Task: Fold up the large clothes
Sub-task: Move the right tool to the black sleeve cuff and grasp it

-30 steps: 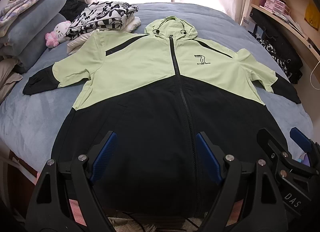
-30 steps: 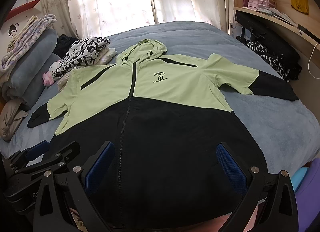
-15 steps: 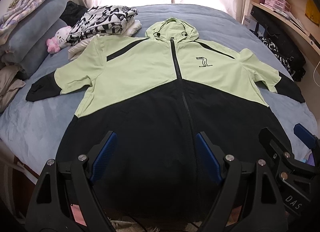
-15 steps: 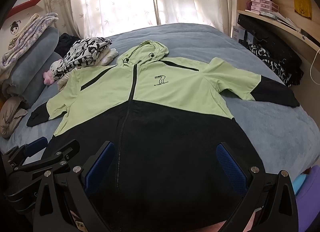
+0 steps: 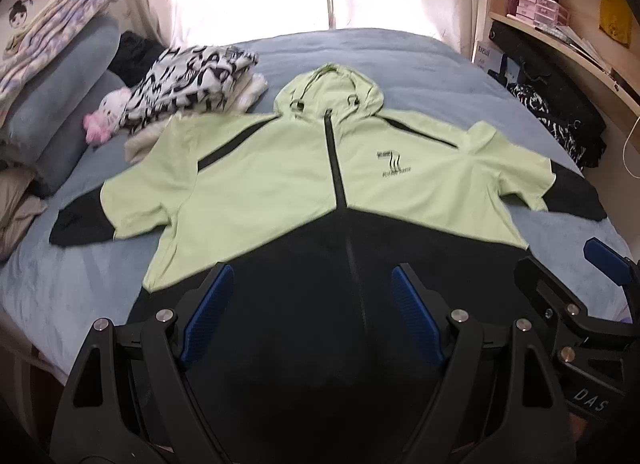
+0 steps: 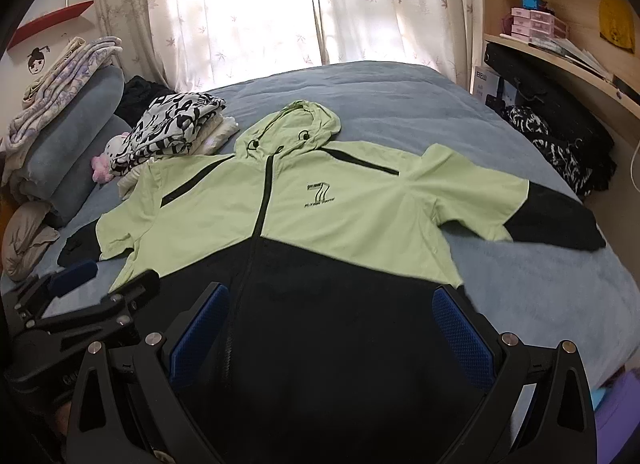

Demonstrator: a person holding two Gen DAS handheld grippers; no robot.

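Left gripper (image 5: 308, 320) and right gripper (image 6: 332, 332): jaws wide, empty, above near hem. Hooded jacket (image 5: 336, 191) flat, zipped, face-up on bed (image 6: 540, 288), sleeves spread. Folding not started; next likely grasp a sleeve.

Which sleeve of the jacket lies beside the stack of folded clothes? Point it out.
The sleeve on the left of the picture, near the black-and-white folded clothes. The other sleeve stretches toward the wooden shelf.

Black gripper (image 5: 310, 314) frames, blue ribbed pads (image 5: 208, 314), silver screws.
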